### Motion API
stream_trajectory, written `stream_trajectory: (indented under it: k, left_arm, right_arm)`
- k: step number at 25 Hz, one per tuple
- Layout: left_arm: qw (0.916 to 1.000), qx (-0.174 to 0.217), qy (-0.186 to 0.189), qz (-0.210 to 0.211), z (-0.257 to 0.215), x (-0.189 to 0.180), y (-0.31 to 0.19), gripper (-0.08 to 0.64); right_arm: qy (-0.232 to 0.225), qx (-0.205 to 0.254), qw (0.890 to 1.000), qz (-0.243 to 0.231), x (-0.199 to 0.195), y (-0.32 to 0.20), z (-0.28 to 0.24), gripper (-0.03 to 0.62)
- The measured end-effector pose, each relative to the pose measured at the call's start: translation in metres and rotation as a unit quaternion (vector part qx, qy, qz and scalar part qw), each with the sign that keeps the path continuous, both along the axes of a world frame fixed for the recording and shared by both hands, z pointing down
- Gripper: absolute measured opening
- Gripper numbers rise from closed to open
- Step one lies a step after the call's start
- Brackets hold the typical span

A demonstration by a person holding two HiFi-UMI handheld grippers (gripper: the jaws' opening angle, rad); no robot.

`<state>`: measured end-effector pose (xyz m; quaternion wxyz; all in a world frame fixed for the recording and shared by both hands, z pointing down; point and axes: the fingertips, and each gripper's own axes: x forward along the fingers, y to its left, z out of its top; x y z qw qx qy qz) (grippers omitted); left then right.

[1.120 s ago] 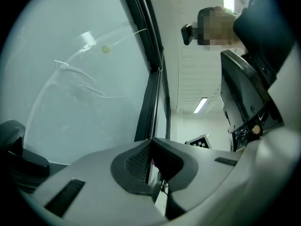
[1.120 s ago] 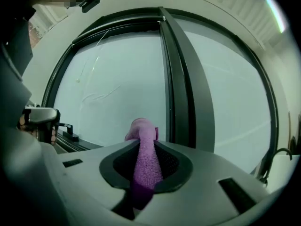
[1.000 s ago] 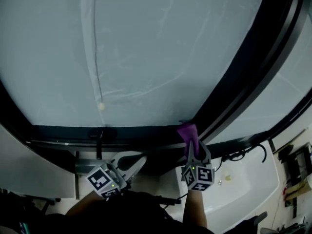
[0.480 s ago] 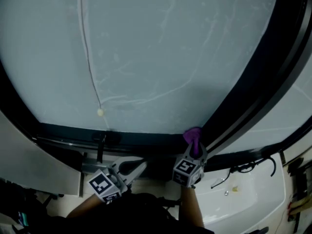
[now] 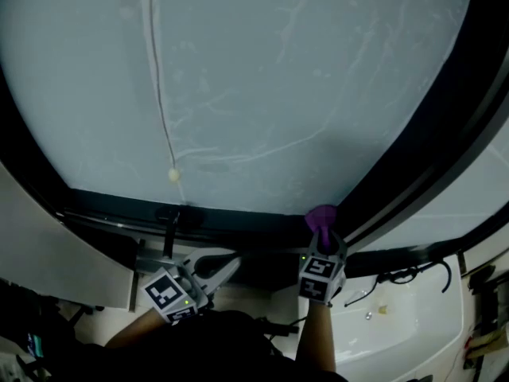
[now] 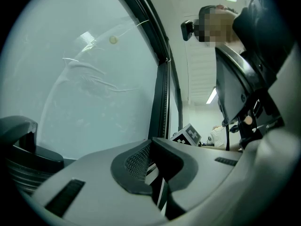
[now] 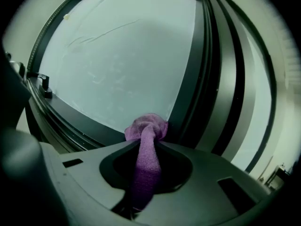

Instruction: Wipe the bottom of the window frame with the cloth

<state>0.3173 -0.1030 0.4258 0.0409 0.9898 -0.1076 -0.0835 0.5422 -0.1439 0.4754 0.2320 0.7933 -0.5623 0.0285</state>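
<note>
The right gripper (image 5: 322, 234) is clamped on one purple cloth (image 5: 320, 217). The right gripper view shows the knitted, fuzzy fabric twisted into a rope between the closed jaws. Its bunched end (image 7: 146, 130) bulges out past the tips. That end sits at the bottom rail of the window frame (image 5: 238, 223), in the corner where the rail meets the dark upright (image 5: 429, 150). It appears to press against the rail, though the dim corner makes contact hard to confirm.

The left gripper (image 5: 231, 263) is held lower and to the left, well apart from the frame. Its jaws are together with nothing between them, and the ribbed dark pads meet at the tip (image 6: 150, 147).

The frame is dark, smooth and grooved lengthwise. The main pane (image 5: 262, 94) is pale, frosted and streaked with faint smears. A second pane lies beyond the upright, cut off at the right edge.

One thin cord (image 5: 159, 78) hangs in front of the main pane and ends in one small round bead (image 5: 173, 175). One dark latch (image 5: 169, 221) sits on the rail left of centre.

Black cables (image 5: 406, 275) lie on the white sill (image 5: 413, 317) at lower right. The person's forearms are in shadow and barely legible.
</note>
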Motion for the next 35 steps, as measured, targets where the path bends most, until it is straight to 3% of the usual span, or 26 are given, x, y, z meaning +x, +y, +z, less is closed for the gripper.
stream_trajectory:
  k: [6,23,35]
  left_arm:
    - [1.0000,0.000,0.004,-0.002,0.001,-0.003,0.003,0.000]
    - [0.9977,0.010,0.032,-0.059,-0.016,-0.053,0.019,0.000]
    - [0.9946,0.024,0.045,-0.091,-0.032,-0.113,0.010,0.000]
  right_arm:
    - [-0.027,-0.053,0.997,-0.058,-0.032,-0.005,0.001,0.065]
    - [-0.080,-0.076,0.980,-0.165,-0.101,-0.020,0.001,0.066]
    - [-0.077,-0.091,0.975,-0.187,-0.148,-0.030,0.001,0.066]
